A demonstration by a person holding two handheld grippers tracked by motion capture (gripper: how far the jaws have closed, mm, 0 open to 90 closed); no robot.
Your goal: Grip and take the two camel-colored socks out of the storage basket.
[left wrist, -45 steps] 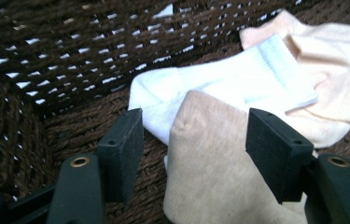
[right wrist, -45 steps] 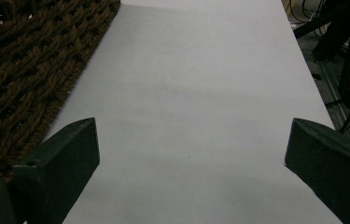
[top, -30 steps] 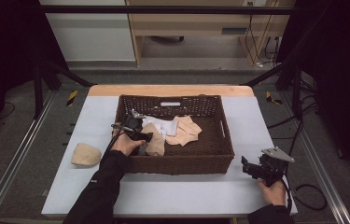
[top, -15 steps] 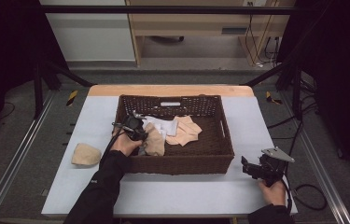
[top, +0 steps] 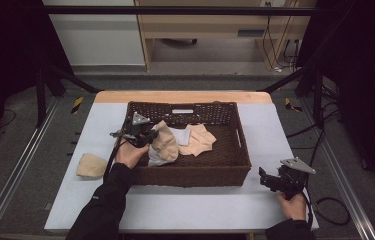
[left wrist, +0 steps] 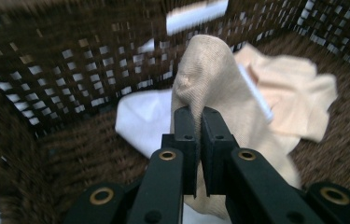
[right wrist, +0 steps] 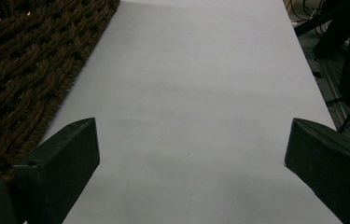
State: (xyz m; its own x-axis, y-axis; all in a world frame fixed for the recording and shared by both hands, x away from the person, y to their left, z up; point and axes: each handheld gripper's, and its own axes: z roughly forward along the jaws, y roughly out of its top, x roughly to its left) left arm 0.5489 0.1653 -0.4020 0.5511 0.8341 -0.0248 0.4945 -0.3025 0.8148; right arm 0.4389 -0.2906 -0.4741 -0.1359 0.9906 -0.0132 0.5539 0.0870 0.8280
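Observation:
A dark brown wicker basket (top: 191, 174) stands mid-table with a beige cloth (top: 166, 144), a white cloth (top: 180, 133) and a peach cloth (top: 201, 140) inside. My left gripper (top: 147, 138) is over the basket's left part. Its jaws have just been closing and now stand shut on a fold of the beige cloth (left wrist: 212, 70), which hangs lifted from the left gripper (left wrist: 199, 112). The white cloth (left wrist: 142, 116) and peach cloth (left wrist: 298, 88) lie beneath. My right gripper (top: 268, 179) rests low at the table's front right, open (right wrist: 191, 135) over bare white tabletop.
Another beige cloth (top: 91, 165) lies on the white table left of the basket. The basket wall (right wrist: 18, 70) is just left of my right gripper. Metal rails and cables run along the floor on both sides of the table.
My left gripper's jaws closed on the beige cloth and rose, pulling the cloth up off the pile. The right gripper has stayed put.

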